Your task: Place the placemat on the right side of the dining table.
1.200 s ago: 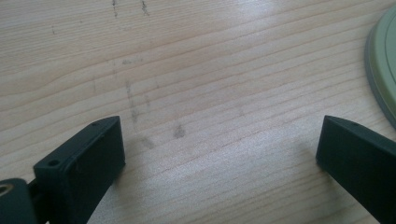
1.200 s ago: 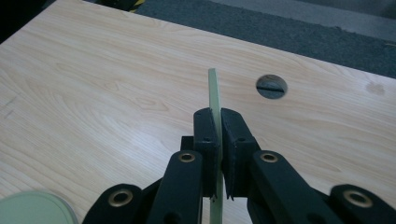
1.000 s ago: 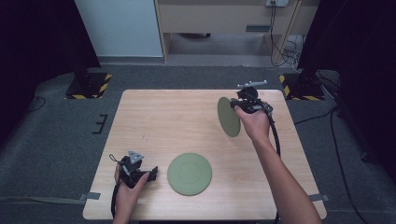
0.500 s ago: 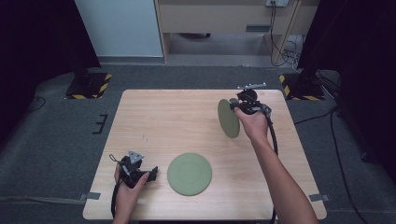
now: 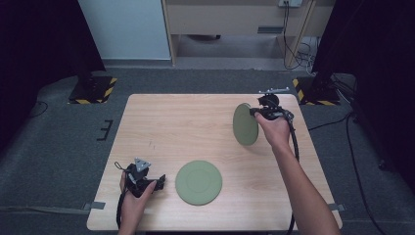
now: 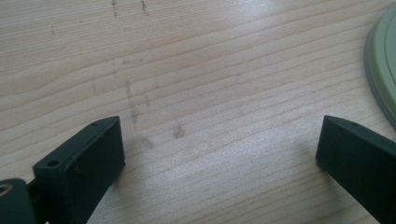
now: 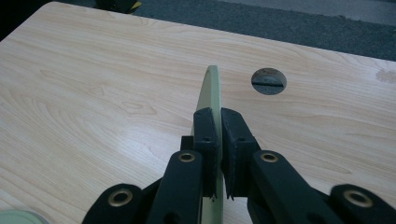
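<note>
Item: green plate (image 5: 245, 124), held on edge above the bench (image 5: 171, 127), clenched in the right hand-held gripper (image 5: 255, 112). Second plate (image 5: 198, 182) lay flat near the front edge. Left hand-held gripper (image 5: 159, 181) released, empty. Stacking apparently pending.

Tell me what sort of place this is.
Probably a lab or recording studio rather than a home: a bare wooden table on grey carpet, black curtains at both sides, and yellow-and-black striped stand bases on the floor.
</note>
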Demonstrator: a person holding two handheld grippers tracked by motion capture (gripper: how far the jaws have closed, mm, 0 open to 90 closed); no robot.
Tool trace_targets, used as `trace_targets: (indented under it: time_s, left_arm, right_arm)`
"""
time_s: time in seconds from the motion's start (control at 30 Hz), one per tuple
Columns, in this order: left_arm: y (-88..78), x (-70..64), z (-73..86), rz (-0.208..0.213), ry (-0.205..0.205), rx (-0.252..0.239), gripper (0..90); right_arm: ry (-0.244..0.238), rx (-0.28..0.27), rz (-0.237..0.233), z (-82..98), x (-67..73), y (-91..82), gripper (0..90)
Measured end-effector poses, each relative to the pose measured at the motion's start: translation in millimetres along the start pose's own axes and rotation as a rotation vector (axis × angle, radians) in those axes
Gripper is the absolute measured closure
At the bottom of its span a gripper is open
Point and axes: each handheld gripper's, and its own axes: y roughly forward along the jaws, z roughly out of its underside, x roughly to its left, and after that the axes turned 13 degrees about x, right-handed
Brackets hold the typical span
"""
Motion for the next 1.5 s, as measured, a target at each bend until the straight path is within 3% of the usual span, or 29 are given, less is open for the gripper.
trace_targets:
  time_s: [0.53, 1.5]
  left_arm:
    - [0.1, 0.4, -0.1, 0.005, 0.002, 0.0, 0.4]
    - [0.8, 1.0, -1.2, 0.01, 0.013, 0.002, 0.0]
  right_arm:
    - [0.036, 0.026, 0.013, 9.5, -38.5, 7.4, 85.9]
    - [0.09, 0.071, -0.012, 16.8, -83.0, 30.3, 85.9]
